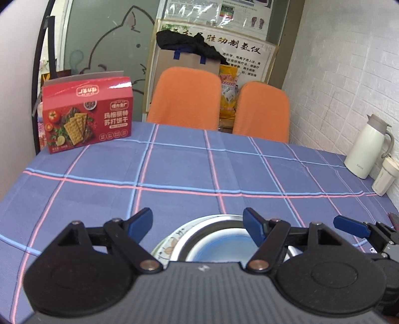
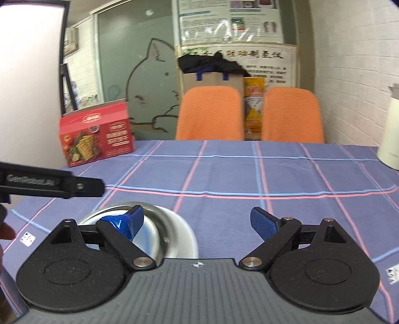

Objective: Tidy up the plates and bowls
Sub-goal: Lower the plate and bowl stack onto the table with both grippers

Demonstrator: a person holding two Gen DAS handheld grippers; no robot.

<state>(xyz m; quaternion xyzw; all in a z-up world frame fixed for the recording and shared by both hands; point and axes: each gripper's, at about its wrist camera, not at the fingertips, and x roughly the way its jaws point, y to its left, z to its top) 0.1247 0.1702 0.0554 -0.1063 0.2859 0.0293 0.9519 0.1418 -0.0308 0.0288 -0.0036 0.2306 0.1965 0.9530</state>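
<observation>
Left claw (image 1: 198,225) gaping over stacked dishes.
Shiny steel bowl (image 1: 214,239) nests in a leaf-patterned plate (image 1: 167,246); right claw (image 2: 197,221) gapes too, empty.

A: The bowl (image 1: 214,239) and the plate (image 1: 165,249) under it are mostly hidden behind the left gripper's body; only their far rims show.

B: In the right wrist view the bowl is blurred, and the flask (image 2: 390,129) is cut by the edge.

A: What's inside the box (image 1: 86,114)?

B: Can't tell. The poster (image 1: 224,12) print is too small.
</observation>
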